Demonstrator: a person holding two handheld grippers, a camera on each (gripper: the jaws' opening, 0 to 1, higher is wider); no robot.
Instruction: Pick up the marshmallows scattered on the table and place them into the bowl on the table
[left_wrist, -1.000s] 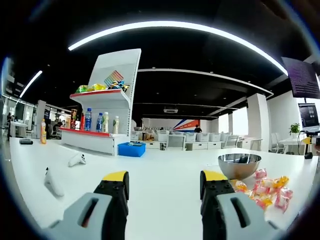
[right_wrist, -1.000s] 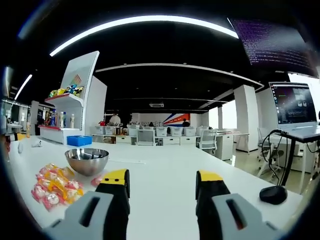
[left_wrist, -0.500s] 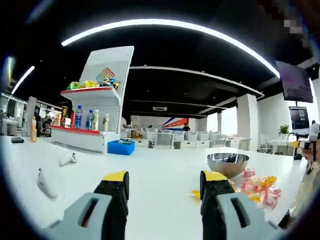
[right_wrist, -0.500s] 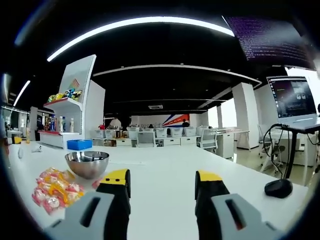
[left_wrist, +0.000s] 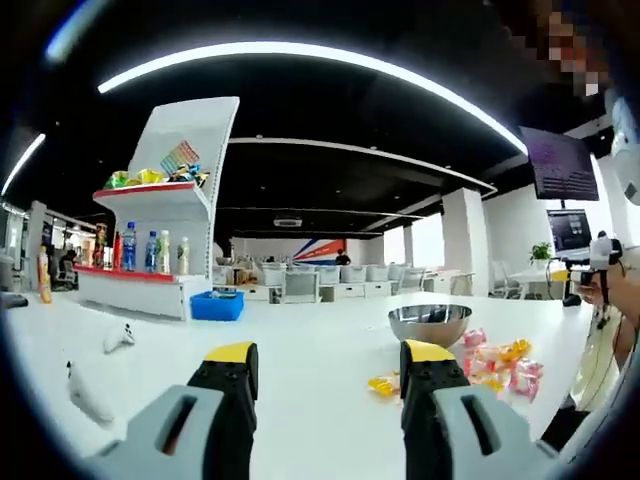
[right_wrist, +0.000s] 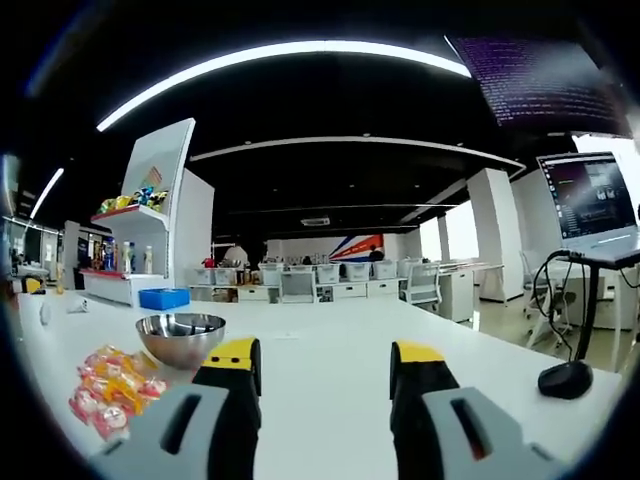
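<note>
A: Which step is this?

B: The opening one, I'd judge. The left claw (left_wrist: 325, 385) and right claw (right_wrist: 325, 385) both hover with jaws apart, nothing between them. The marshmallows (right_wrist: 112, 392) lie heaped just beside the bowl (right_wrist: 181, 337), on its near side, with one stray wrapper (left_wrist: 382, 384) a little off from it.

A: The next move?

B: Lower a claw onto a marshmallow beside the bowl, pinch, lift over the rim.

A: Room?

B: Bare table (right_wrist: 330, 330) to the bowl's right; the mouse (right_wrist: 566, 378) sits well apart, near the edge.

Open-plan office: desks (right_wrist: 300, 285), monitor (right_wrist: 588, 198)
</note>
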